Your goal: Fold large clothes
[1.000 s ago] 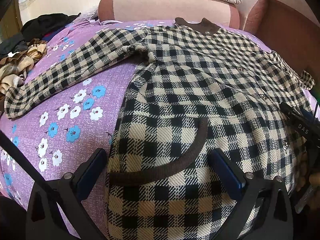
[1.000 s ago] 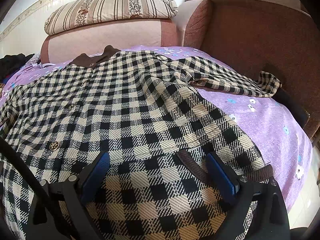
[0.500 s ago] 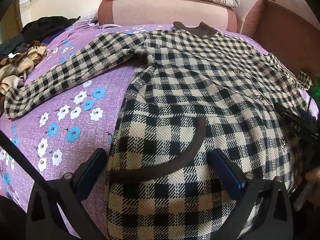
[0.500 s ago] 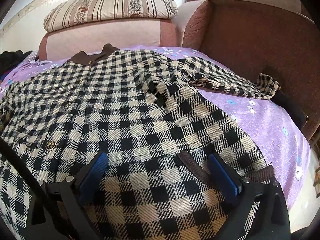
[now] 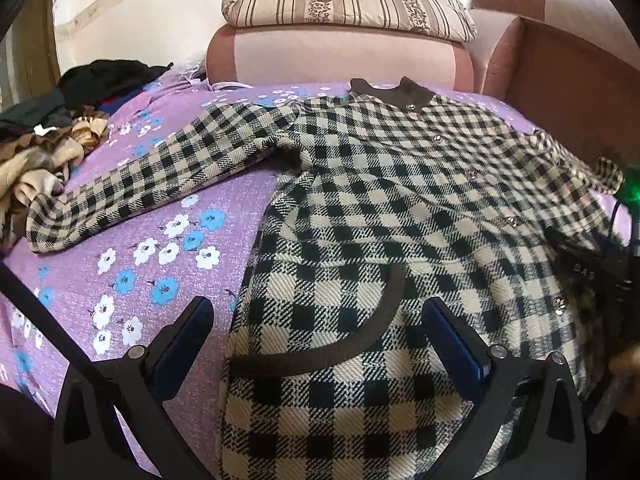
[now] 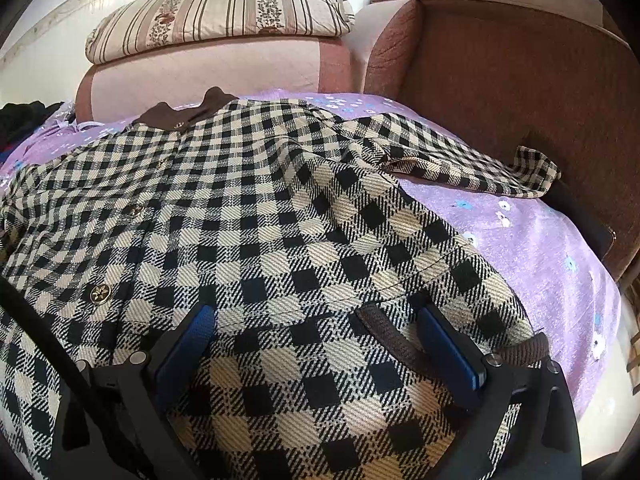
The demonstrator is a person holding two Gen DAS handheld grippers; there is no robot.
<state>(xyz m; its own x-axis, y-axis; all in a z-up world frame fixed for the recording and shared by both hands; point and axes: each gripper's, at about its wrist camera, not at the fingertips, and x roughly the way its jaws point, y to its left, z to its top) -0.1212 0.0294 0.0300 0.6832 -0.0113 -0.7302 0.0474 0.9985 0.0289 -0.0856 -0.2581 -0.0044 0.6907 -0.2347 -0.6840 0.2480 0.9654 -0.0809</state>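
Note:
A black-and-cream checked coat (image 5: 380, 208) with a brown collar (image 5: 394, 94) lies spread flat, front up, on a purple flowered bedsheet (image 5: 132, 264). Its left sleeve (image 5: 132, 188) stretches out to the left. Its right sleeve (image 6: 460, 164) reaches toward the sofa arm. My left gripper (image 5: 316, 336) is open, its jaws either side of the coat's lower left part with a brown-trimmed pocket (image 5: 340, 340). My right gripper (image 6: 316, 340) is open over the coat's lower right part (image 6: 320, 280), near another brown pocket trim (image 6: 384, 332). Neither holds cloth.
A pink sofa back (image 5: 340, 56) with a striped pillow (image 5: 344, 0) stands behind the coat. A brown sofa arm (image 6: 512, 92) rises at the right. A pile of other clothes (image 5: 48, 128) lies at the far left. The other gripper's body (image 5: 588, 272) shows at the right edge.
Both grippers have drawn back and lifted slightly, so the coat sits lower and farther in both views. Both stay open; the coat has not moved.

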